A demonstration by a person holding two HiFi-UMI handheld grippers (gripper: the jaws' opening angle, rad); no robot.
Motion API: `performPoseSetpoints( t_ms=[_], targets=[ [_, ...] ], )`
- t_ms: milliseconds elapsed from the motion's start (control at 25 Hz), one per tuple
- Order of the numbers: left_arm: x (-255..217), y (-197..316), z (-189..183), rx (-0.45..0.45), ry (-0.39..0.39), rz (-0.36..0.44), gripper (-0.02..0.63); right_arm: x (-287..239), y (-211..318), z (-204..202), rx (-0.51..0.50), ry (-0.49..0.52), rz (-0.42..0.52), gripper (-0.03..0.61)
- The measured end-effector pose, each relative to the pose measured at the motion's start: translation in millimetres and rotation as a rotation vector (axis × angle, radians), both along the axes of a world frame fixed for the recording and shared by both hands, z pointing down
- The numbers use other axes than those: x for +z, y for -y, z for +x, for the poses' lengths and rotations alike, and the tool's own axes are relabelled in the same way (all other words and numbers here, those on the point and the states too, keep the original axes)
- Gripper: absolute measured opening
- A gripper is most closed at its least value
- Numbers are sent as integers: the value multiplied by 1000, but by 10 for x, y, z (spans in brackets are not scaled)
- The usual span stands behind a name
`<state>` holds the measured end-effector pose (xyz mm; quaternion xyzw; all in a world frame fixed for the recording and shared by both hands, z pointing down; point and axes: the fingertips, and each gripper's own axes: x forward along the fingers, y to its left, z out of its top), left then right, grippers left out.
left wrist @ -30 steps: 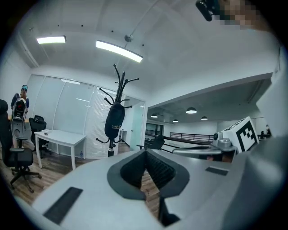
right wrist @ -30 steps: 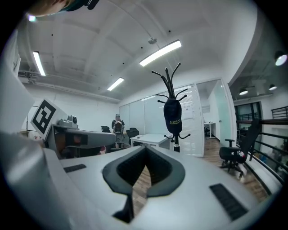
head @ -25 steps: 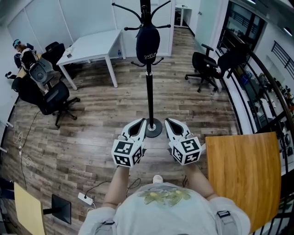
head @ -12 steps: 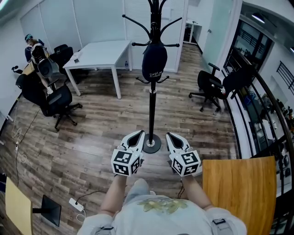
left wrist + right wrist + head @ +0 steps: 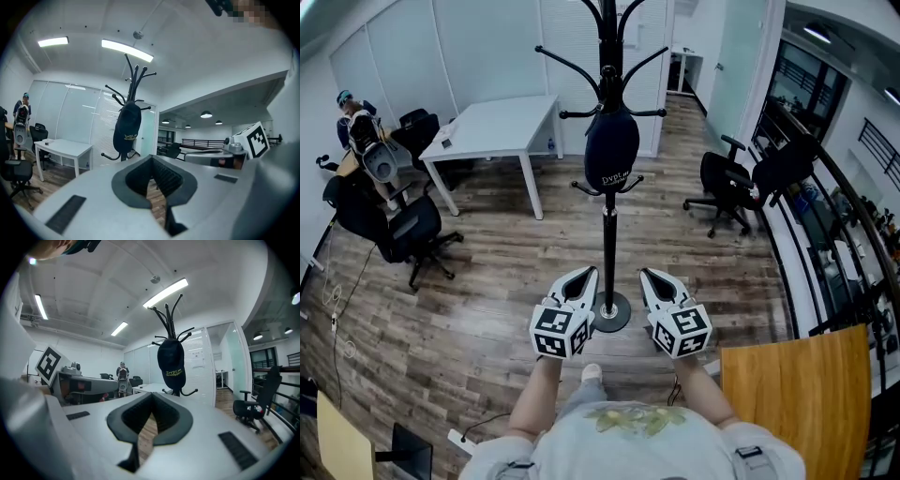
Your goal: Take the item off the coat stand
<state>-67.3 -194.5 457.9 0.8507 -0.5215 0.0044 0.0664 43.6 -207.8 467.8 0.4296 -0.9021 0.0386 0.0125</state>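
left gripper (image 5: 151, 158) jaws closed tight, nothing btwn. black cap (image 5: 127, 126) hangs on stand (image 5: 134, 82) up ahead. white table (image 5: 65, 146) at left, chair (image 5: 16, 171) by it.

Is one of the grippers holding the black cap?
No, the black cap hangs on the coat stand, while the left gripper and right gripper are shut and empty, apart from it.

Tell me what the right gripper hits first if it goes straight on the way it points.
Most likely the black cap hanging on the coat stand, just right of dead ahead; nothing nearer shows in its path. Depth is unclear, so it may slip past.
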Motion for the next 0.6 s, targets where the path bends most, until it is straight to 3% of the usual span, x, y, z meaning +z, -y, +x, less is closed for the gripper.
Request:
performPoseSetpoints(
  t_ms=[600],
  targets=[
    [-475,1105,-293,-6,13,83,15,-434,1121,-204,38,8,70,26]
  ],
)
